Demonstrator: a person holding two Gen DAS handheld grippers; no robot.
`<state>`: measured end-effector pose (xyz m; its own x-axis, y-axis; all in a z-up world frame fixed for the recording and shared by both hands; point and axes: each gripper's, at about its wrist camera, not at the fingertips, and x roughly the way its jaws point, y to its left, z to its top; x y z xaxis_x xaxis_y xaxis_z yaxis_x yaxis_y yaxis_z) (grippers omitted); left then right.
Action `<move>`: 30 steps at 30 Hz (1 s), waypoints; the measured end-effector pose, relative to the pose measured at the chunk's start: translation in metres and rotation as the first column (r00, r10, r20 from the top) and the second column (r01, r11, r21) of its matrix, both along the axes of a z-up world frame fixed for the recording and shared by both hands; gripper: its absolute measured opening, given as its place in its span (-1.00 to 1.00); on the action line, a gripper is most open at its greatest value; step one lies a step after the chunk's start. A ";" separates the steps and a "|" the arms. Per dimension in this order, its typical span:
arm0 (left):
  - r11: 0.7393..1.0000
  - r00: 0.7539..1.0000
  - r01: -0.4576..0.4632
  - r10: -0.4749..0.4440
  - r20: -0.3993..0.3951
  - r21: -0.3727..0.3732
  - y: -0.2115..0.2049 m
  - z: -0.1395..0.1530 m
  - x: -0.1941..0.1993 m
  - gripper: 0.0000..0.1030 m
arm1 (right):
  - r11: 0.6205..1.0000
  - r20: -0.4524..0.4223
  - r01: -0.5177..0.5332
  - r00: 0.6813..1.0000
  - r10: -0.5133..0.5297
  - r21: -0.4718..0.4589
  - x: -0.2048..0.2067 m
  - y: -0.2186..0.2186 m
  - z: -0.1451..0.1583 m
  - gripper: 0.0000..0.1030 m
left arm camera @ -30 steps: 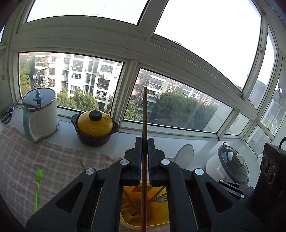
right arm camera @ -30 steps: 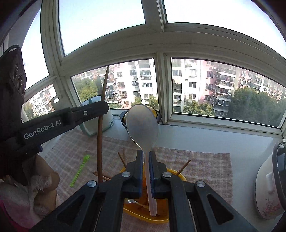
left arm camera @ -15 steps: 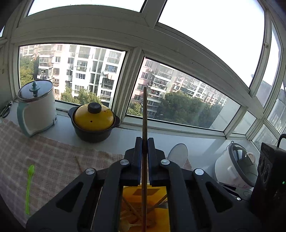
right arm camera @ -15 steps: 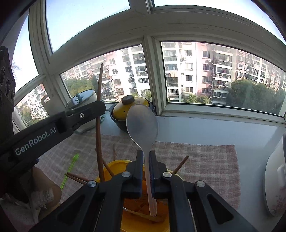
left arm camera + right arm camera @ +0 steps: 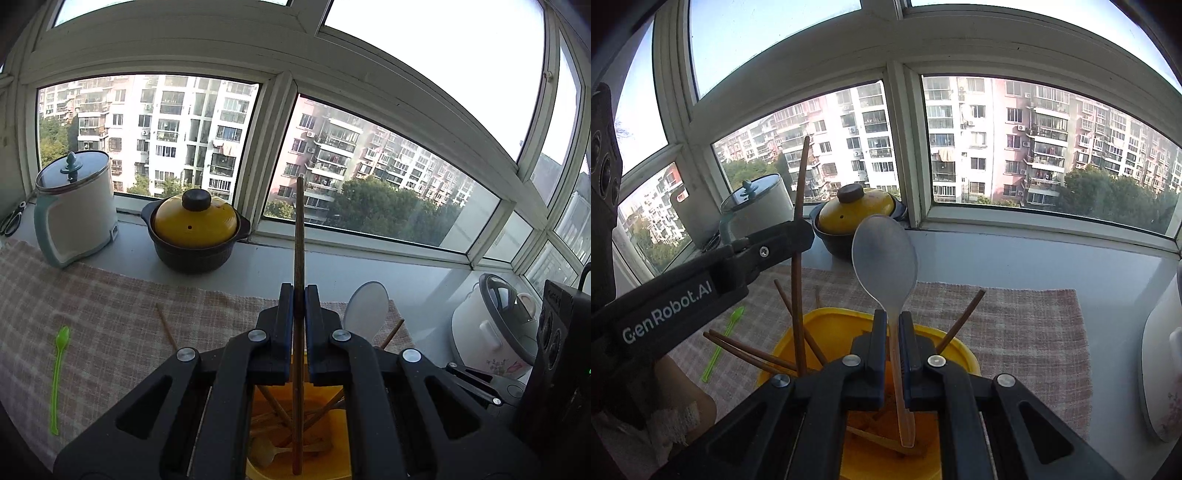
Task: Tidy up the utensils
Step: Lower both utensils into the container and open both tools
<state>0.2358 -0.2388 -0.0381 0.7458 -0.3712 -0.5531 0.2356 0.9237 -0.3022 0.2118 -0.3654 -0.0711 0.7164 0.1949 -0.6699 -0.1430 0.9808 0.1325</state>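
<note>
From the left wrist camera, the left gripper (image 5: 299, 306) is clenched on a dark wooden chopstick (image 5: 298, 236) that stands upright between its pads, its upper end rising in front of the window and its lower end dipping into the yellow container (image 5: 325, 424) directly beneath the jaws, where more chopsticks and a pale spoon lie jumbled. Just right of the jaws the bowl of a translucent white spoon (image 5: 366, 309) pokes up; far left on the checked cloth (image 5: 110, 317) lies a green plastic spoon (image 5: 57, 373), and a loose chopstick (image 5: 166, 326) rests on the cloth closer in. Beyond the jaws on the sill sit a yellow-lidded pot (image 5: 195, 230) and, left of it, a white kettle (image 5: 74, 208); a rice cooker (image 5: 495, 325) stands to the far right. From the right wrist camera, the right gripper (image 5: 894, 332) grasps the translucent white spoon (image 5: 886, 258) by its handle, bowl up, handle tip hanging inside the yellow container (image 5: 827, 325) below the jaws. To the left, the left gripper (image 5: 798, 236) reaches in with its chopstick (image 5: 798, 221) upright over the same container, several chopsticks (image 5: 753, 350) leaning out over its rim, the green plastic spoon (image 5: 724, 343) on the checked cloth (image 5: 1015, 317) beyond, and the yellow-lidded pot (image 5: 857, 214) straight ahead by the window
</note>
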 end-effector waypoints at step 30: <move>0.998 0.999 0.032 -0.030 -0.032 0.058 0.015 0.005 -0.031 -0.30 | 0.998 0.001 0.055 0.998 -0.055 -0.020 -0.049 -0.018 0.007 0.21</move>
